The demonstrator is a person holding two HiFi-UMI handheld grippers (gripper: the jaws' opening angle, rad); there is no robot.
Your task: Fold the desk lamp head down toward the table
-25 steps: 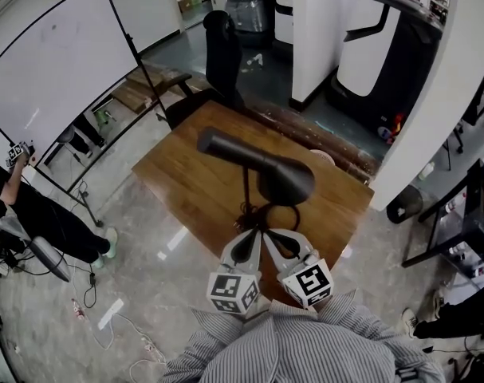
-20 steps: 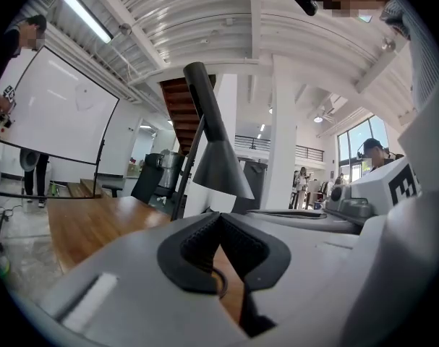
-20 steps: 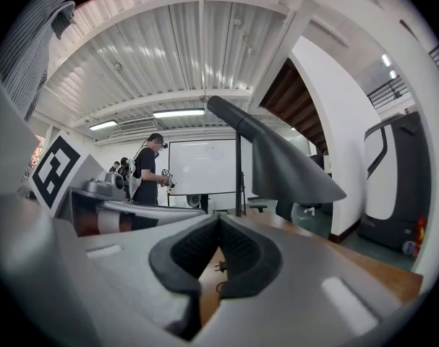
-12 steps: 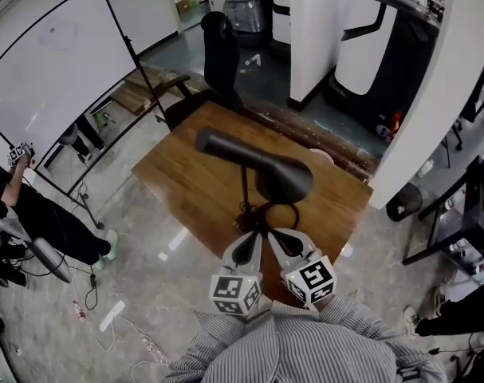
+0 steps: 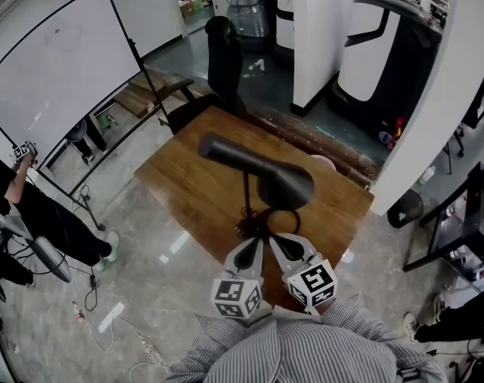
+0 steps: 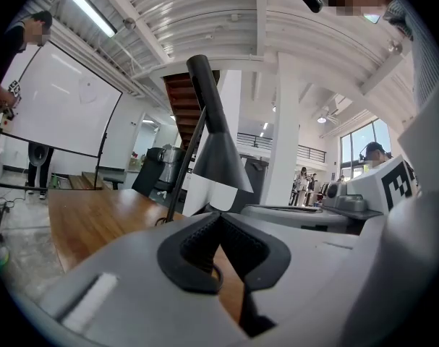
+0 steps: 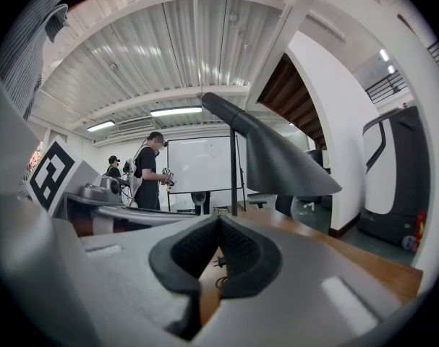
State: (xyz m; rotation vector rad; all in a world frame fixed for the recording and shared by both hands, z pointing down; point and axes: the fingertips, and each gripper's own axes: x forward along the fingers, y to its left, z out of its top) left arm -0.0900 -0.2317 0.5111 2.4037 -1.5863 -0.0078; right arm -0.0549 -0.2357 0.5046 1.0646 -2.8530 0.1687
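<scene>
The lamp head [image 5: 257, 170] sits atop a thin upright stem [image 5: 245, 199] in the middle of the wooden surface [image 5: 190, 178]. It is a dark cone with a long tube running up and away to the left. Its wide mouth tips downward, but the whole head stands well clear of the wood. The cord [image 5: 280, 218] lies looped at the foot of the stem, on the near side.

Over the last second the lamp shows no change: head, stem and cord keep the same pose in the head view. What shifts is slight. Both grippers slide a touch nearer the person, and the marker cube [image 5: 312, 284] on the right one rolls a little.

The left gripper [image 5: 252, 242] and right gripper [image 5: 275, 240] hang side by side just past the cord, aimed roughly level at the lamp. The left gripper view shows its jaws closed on nothing, with the lamp head [image 6: 215, 147] beyond them. The right gripper view shows the same, pads together and the head [image 7: 280, 157] above and beyond.

For the task, I judge this second brings nothing. Neither tool touches the lamp, so the head's tilt is as it was, up on the stem and not down near the surface.
</scene>
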